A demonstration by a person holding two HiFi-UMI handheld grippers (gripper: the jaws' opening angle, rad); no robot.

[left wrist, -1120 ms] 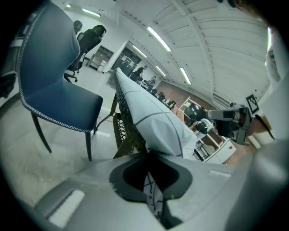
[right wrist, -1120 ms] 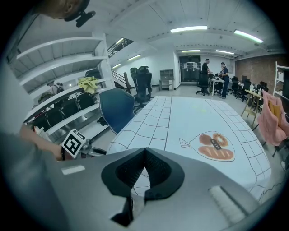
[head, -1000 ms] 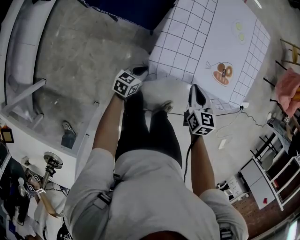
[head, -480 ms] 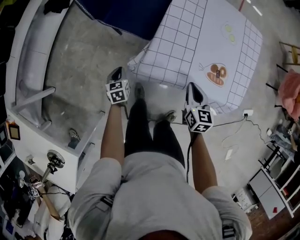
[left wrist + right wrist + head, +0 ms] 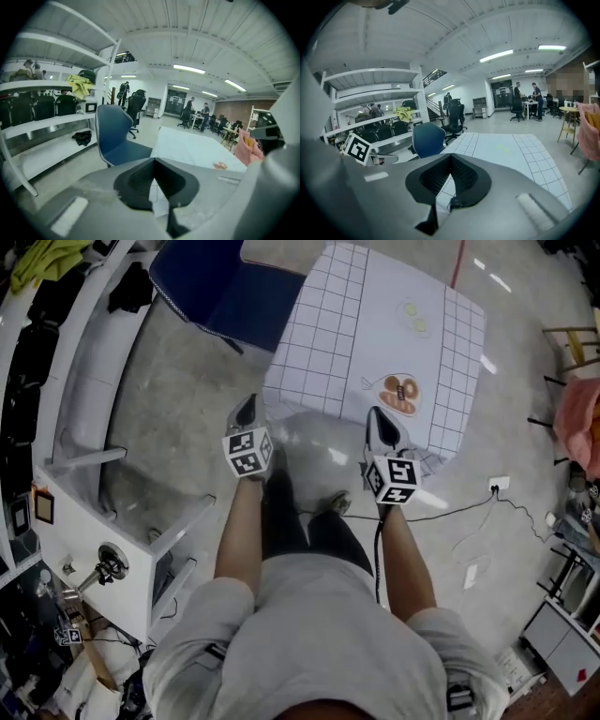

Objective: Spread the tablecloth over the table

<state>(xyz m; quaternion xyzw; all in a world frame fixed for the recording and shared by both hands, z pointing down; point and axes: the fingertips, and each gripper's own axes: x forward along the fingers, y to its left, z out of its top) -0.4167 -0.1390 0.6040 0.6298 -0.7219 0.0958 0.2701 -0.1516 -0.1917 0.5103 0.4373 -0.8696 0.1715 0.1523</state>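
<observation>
Holds left gripper (image 5: pixel 247 407) and right gripper (image 5: pixel 374 416) side by side, both sets of jaws pressed together on nothing. Faces the checked tablecloth (image 5: pixel 375 324), draped flat just ahead (blue chair (image 5: pixel 225 296) beside it).

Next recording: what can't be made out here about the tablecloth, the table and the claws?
Table top: head view, the tablecloth covers it all.
Tablecloth's near edge at the right gripper: head view, the gripper overlaps it, so contact is unclear.
Printed design on the cloth: too small in every view.
Near hem: right gripper view, the gripper's own body blocks it.
</observation>
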